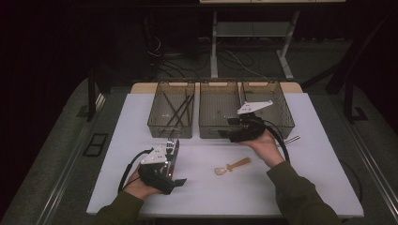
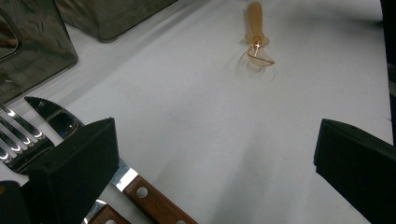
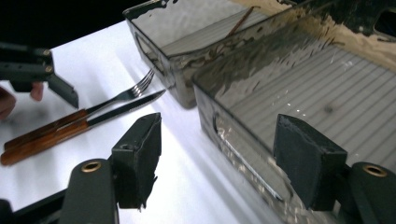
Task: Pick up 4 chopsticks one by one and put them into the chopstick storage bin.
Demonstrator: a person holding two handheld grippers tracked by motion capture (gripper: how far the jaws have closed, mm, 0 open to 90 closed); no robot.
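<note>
Two jaws of the right gripper are held wide, nothing between them, at the middle bin's near wall. Beside that bin's left neighbour, the left gripper is spread wide over a wood-handled knife and fork. No writing can be read.

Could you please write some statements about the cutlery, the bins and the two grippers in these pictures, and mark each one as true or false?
1. The left gripper is closed on the knife. False: its jaws stand open, and the knife lies on the table beside one jaw.
2. The knife and the fork lie side by side. True.
3. The spoon lies inside a bin. False: it rests on the table, in front of the bins.
4. The right gripper holds nothing. True: its jaws are open at the near wall of the middle bin.
5. The left bin contains long dark sticks. True.
</note>
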